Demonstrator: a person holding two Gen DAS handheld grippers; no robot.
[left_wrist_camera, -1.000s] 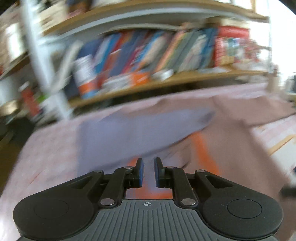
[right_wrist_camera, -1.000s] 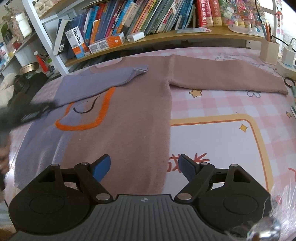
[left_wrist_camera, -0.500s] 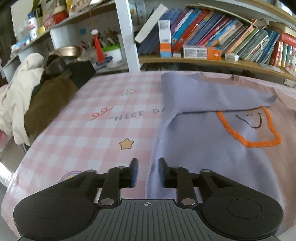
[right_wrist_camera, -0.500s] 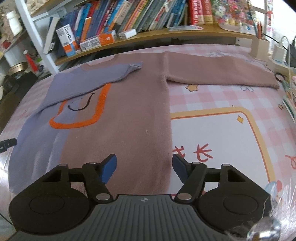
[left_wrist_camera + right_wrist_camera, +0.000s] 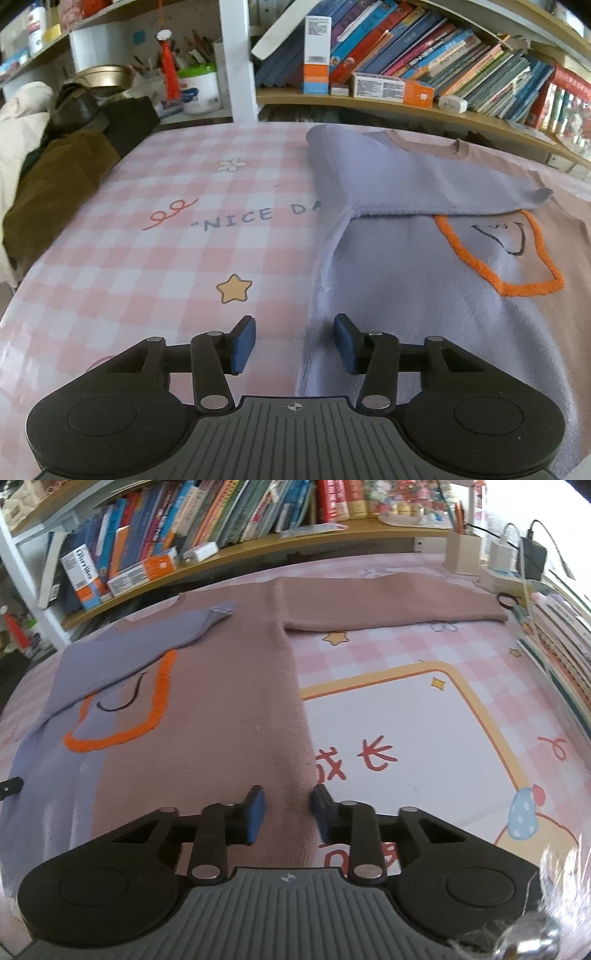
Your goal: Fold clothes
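Note:
A sweater (image 5: pixel 207 701), lilac on one half and brown on the other with an orange outline, lies flat on the checked tablecloth (image 5: pixel 155 266). Its lilac sleeve (image 5: pixel 417 184) is folded across the chest; it also shows in the right wrist view (image 5: pixel 140 646). The brown sleeve (image 5: pixel 391 605) lies stretched out to the right. My left gripper (image 5: pixel 294 341) is open and empty, straddling the sweater's lilac side edge near the hem. My right gripper (image 5: pixel 288 810) is open and empty, straddling the brown side edge near the hem.
A bookshelf (image 5: pixel 424 74) runs along the far edge of the table. Jackets (image 5: pixel 55 158) are piled at the far left. A pen holder (image 5: pixel 463 552), chargers and cables (image 5: pixel 517 565) stand at the far right, with stacked books (image 5: pixel 561 635) on the right edge.
My left gripper swung down from the folded sleeve to the lilac side edge and opened wider. My right gripper moved lower toward the brown edge and its jaws narrowed somewhat.

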